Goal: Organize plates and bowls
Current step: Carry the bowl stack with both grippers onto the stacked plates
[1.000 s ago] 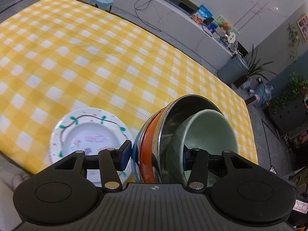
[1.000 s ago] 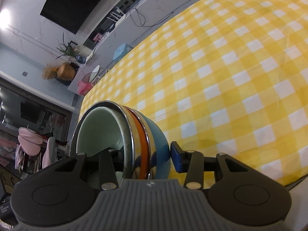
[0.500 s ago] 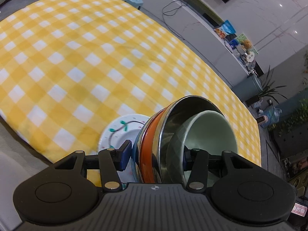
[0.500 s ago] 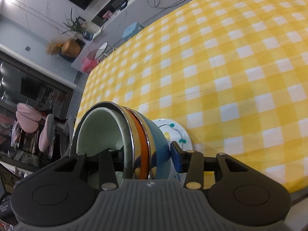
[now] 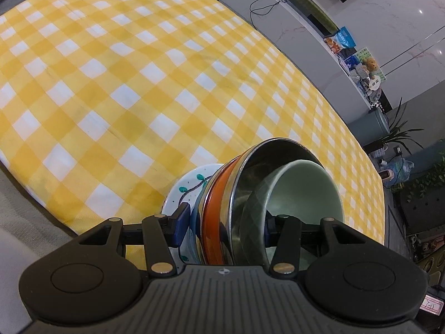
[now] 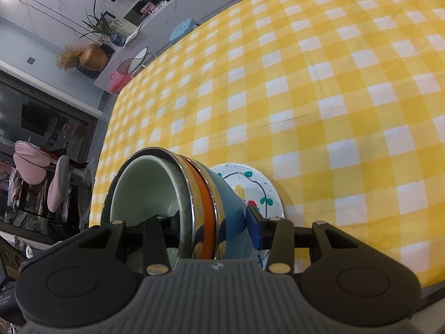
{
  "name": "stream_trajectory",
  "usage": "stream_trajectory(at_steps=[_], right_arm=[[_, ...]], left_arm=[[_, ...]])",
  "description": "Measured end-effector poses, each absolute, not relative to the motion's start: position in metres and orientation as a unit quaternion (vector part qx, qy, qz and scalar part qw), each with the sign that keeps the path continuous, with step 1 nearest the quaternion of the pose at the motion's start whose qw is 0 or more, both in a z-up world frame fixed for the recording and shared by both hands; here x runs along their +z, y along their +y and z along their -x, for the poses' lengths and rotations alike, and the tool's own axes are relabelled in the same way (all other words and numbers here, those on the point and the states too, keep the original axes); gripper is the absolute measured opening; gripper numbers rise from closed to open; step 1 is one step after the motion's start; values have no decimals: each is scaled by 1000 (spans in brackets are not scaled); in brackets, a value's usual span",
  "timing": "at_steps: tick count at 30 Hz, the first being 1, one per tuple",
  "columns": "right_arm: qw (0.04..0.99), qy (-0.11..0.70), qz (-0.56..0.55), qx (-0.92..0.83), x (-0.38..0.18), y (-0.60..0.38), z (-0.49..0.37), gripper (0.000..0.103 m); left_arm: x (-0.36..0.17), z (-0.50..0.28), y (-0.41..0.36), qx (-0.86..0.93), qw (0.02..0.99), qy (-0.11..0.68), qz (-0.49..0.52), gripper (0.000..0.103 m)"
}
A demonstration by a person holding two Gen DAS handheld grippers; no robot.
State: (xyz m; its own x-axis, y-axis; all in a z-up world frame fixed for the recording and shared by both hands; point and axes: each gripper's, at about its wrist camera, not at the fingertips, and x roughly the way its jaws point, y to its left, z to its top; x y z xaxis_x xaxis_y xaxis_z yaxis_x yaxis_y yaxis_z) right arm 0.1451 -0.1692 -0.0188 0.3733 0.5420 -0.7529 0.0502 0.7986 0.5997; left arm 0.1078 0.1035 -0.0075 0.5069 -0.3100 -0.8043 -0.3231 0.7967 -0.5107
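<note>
Both grippers hold one nested stack of bowls: a pale green bowl inside a steel bowl, then an orange and a blue one. My left gripper is shut on the stack's rim. My right gripper is shut on the opposite rim of the stack. The stack hangs tilted above a white plate with painted flowers, which lies near the table's front edge and is partly hidden behind the bowls in the left wrist view.
The table wears a yellow and white checked cloth. Its front edge runs just below the plate. A grey counter with cables and packets stands beyond the table. A blue stool stands at the far side.
The bowl stack, held by both grippers, has moved over the painted plate, which now sits directly under and behind it and is more hidden in the left wrist view.
</note>
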Motion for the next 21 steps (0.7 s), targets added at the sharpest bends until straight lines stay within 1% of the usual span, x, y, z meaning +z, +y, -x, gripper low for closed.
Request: stream_trajectory(at_steps=[13, 21], right_arm=[[779, 538, -280, 159, -25, -172, -143, 43], [778, 534, -286, 167, -23, -174, -142, 50]], left_arm=[[-10, -110, 99, 11, 815, 492, 305, 55], [-10, -110, 99, 16, 821, 482, 306, 55]])
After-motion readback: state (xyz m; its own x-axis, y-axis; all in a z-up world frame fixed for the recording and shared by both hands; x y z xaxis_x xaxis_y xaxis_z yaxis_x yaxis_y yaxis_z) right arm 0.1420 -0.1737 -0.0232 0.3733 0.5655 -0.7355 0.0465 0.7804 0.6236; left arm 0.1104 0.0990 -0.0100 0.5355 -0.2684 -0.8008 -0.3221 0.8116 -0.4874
